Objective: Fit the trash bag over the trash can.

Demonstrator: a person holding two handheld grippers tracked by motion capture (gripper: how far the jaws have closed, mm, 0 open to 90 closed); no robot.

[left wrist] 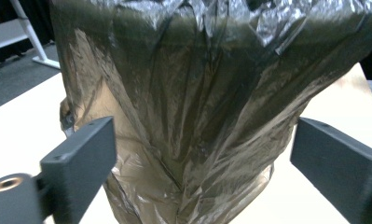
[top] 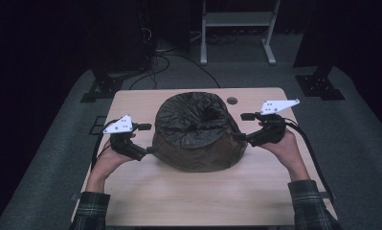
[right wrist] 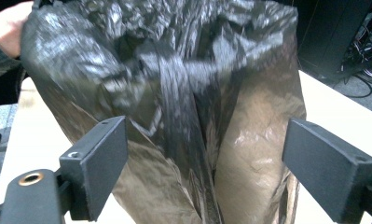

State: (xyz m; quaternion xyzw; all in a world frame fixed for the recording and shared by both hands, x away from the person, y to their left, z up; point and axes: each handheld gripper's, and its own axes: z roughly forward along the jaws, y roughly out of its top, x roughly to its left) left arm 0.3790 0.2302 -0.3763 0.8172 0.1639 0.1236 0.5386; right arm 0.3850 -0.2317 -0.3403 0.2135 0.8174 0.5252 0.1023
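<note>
Bag (top: 196, 132) at centre of counter (top: 188, 201), upright, crumpled, mouth open at top. Left gripper (top: 149, 151) and right gripper (top: 237, 137) at opposite flanks, fingers (left wrist: 81, 163) released, film between them. Recommended: pinch film only, both sides level, lift evenly to avoid tearing.

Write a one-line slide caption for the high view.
Two hand-held claws, left claw and right claw, flank a crumpled dark plastic bag on a wooden table, jaws open.
</note>
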